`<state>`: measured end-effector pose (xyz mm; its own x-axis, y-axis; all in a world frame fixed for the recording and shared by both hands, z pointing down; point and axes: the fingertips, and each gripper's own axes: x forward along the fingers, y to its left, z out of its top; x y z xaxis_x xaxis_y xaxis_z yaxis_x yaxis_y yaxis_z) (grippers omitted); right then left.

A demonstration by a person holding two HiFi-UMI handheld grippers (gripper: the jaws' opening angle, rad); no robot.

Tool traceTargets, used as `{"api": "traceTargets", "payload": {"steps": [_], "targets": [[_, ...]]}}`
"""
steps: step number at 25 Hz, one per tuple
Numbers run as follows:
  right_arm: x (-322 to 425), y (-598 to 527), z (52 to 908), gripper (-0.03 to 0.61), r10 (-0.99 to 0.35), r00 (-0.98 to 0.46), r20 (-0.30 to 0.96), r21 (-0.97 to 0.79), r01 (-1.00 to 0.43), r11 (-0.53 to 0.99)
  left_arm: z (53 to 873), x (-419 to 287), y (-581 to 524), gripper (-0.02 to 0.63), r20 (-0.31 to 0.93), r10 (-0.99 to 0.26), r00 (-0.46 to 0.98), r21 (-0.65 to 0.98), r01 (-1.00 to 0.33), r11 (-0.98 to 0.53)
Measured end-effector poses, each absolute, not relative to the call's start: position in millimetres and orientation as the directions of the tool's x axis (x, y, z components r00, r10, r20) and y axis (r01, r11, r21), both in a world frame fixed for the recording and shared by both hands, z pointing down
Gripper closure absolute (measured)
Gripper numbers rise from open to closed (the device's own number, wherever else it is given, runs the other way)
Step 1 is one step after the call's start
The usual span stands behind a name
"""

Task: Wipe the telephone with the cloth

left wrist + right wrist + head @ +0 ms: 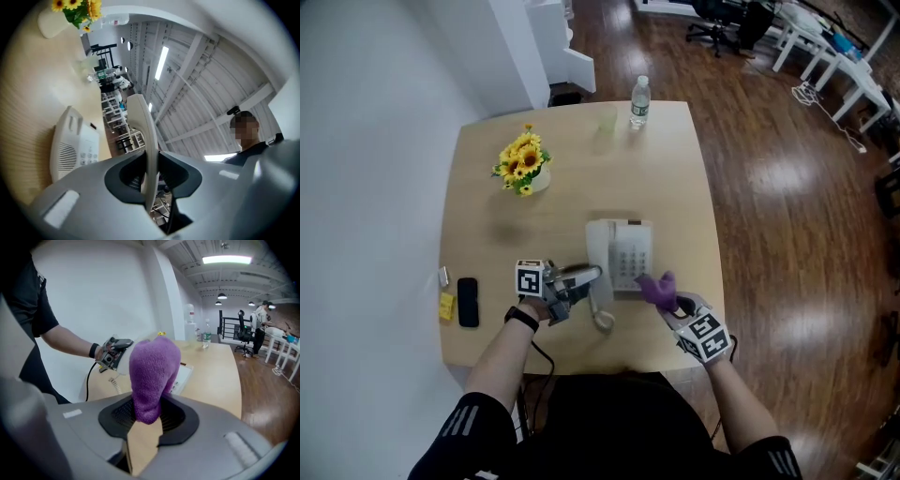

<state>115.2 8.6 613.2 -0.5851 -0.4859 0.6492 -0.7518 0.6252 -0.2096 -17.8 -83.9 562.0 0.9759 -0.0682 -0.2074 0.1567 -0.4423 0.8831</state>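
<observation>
Head view: left tongs (586,278) clamp handset (140,122); right tongs (673,302), angled inward, pinch cloth (656,287).

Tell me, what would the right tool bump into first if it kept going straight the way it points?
Probably the telephone: the cloth in the right tool leads and sits by its near corner, though the gap is unclear.

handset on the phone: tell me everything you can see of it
The handset is off-white, smooth plastic by its look, slim and gently curved, seen edge-on in the left gripper view. The left gripper is shut on it, holding it off the telephone base, by that base's near left corner, over the table. A pale coiled cord hangs from it. The purple cloth does not touch it.
</observation>
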Motion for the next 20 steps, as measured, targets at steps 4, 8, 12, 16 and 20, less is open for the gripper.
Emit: {"api": "traceTargets", "payload": {"steps": [4, 8, 12, 16, 20], "targets": [[117, -7, 585, 0.46, -0.523, -0.602, 0.603, -0.204, -0.751, 0.628, 492, -21, -57, 0.532, -0.353, 0.011, 0.936, 0.792, 0.305, -0.529], [112, -22, 542, 0.46, -0.562, -0.639, 0.526, -0.186, -0.73, 0.657, 412, -27, -23, 0.533, -0.483, 0.123, 0.867, 0.652, 0.45, -0.61], [96, -37, 481, 0.46, -0.586, -0.699, 0.41, -0.161, -0.688, 0.708, 345, -33, 10, 0.532, -0.58, 0.234, 0.781, 0.508, 0.57, -0.645], [72, -49, 406, 0.46, -0.586, -0.76, 0.281, -0.079, -0.627, 0.775, 306, -28, 39, 0.532, -0.563, 0.333, 0.756, 0.418, 0.608, -0.675], [40, -49, 327, 0.46, -0.557, -0.815, 0.161, 0.087, -0.551, 0.83, 285, -25, 61, 0.532, -0.544, 0.413, 0.731, 0.354, 0.646, -0.677]]}}
